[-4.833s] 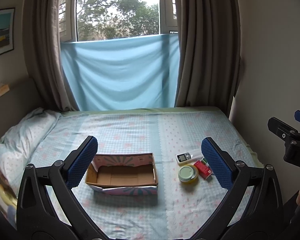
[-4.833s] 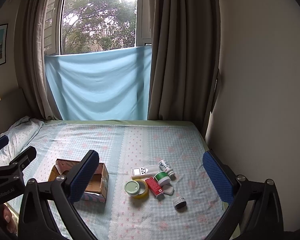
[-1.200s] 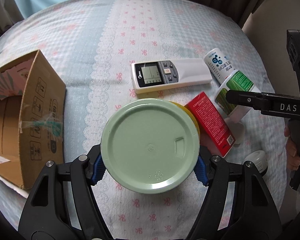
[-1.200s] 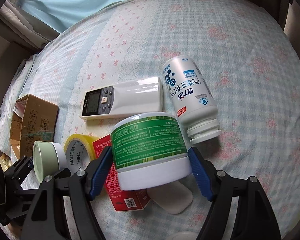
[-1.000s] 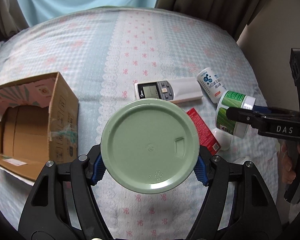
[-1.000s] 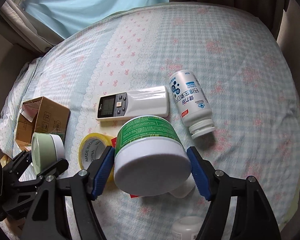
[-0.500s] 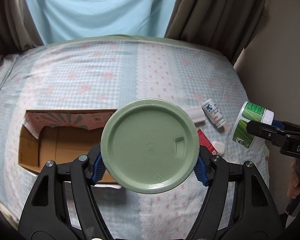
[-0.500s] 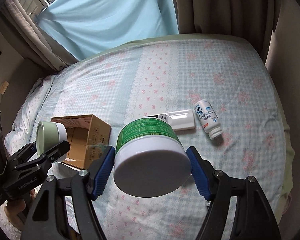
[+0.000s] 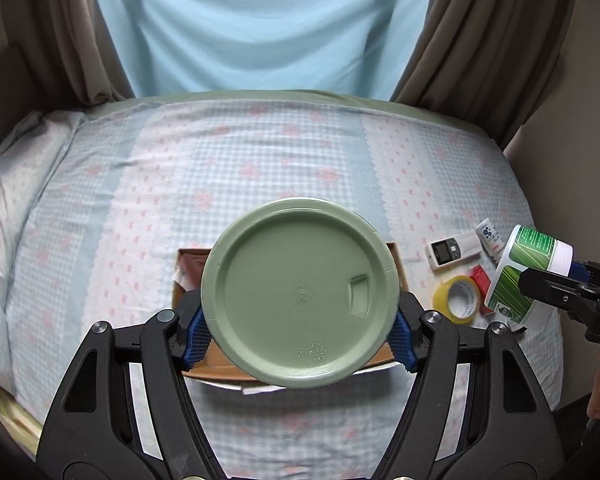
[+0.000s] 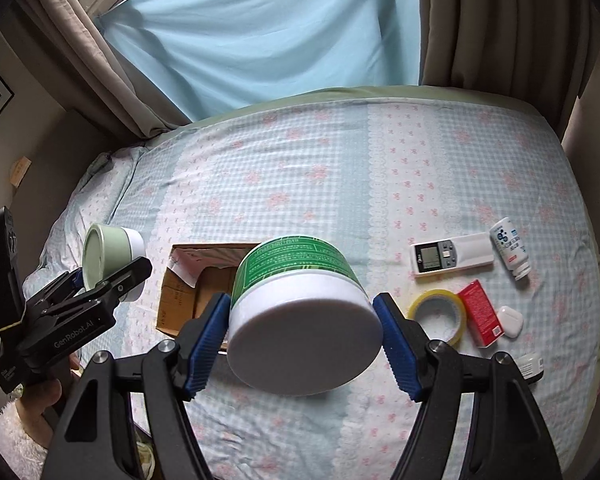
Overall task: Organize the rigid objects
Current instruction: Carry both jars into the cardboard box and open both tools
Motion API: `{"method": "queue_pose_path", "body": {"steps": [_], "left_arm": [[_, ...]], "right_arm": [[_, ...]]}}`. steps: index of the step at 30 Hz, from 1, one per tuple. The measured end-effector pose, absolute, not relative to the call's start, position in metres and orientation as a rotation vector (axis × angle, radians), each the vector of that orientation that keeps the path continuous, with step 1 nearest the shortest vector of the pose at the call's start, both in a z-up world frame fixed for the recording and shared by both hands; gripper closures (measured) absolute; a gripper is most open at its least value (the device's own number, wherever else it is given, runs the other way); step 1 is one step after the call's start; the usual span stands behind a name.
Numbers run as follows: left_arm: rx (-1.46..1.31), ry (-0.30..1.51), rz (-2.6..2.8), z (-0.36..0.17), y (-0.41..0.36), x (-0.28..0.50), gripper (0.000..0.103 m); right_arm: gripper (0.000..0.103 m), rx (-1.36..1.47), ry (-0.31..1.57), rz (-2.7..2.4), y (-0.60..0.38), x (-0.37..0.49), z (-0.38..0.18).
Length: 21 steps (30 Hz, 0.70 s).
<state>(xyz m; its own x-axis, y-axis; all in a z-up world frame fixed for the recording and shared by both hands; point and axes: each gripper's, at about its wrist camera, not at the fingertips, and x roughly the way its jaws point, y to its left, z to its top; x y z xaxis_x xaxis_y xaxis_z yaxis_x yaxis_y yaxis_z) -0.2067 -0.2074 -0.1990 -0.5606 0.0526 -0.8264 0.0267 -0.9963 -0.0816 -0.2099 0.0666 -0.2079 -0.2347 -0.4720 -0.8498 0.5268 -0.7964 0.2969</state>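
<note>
Left tongs [image 9: 300, 334] clamp the green-lidded jar [image 9: 300, 300]; right tongs [image 10: 302, 342] clamp the green-labelled tub [image 10: 300, 312]. Both hang above the cardboard box [image 10: 188, 280] near the bed's front edge. Risk: simultaneous lowering could make the containers collide.

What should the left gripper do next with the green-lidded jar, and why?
Probably lower it into the cardboard box. The left gripper is shut on the green-lidded jar, held above the open box, which looks empty where it is visible.
</note>
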Motion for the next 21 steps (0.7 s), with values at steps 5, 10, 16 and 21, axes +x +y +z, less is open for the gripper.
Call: {"method": "queue_pose_path", "body": {"steps": [5,10,16,21], "left_arm": [[-1.527,-0.063,2.718,-0.227,-0.260,-0.224,0.035],[-1.592,-0.005,2.653,-0.269,-0.281,-0.245,0.035],[-1.670,0.040,2.544,-0.327,-0.280,-0.264,0.035],[-1.743,0.055,2.461,-0.377,-0.269,-0.269,0.035]], "right_arm": [[0.034,1.435,0.139,-2.048,0.005,-0.192,-0.220],[0.034,1.505,0.222,-1.986,-0.039,-0.179,-0.252],[0.034,1.582,0.342,-1.938,-0.062,-0.185,-0.298],[0.034,1.650,0.401,-1.934,-0.065,-0.200,-0.342]]}}
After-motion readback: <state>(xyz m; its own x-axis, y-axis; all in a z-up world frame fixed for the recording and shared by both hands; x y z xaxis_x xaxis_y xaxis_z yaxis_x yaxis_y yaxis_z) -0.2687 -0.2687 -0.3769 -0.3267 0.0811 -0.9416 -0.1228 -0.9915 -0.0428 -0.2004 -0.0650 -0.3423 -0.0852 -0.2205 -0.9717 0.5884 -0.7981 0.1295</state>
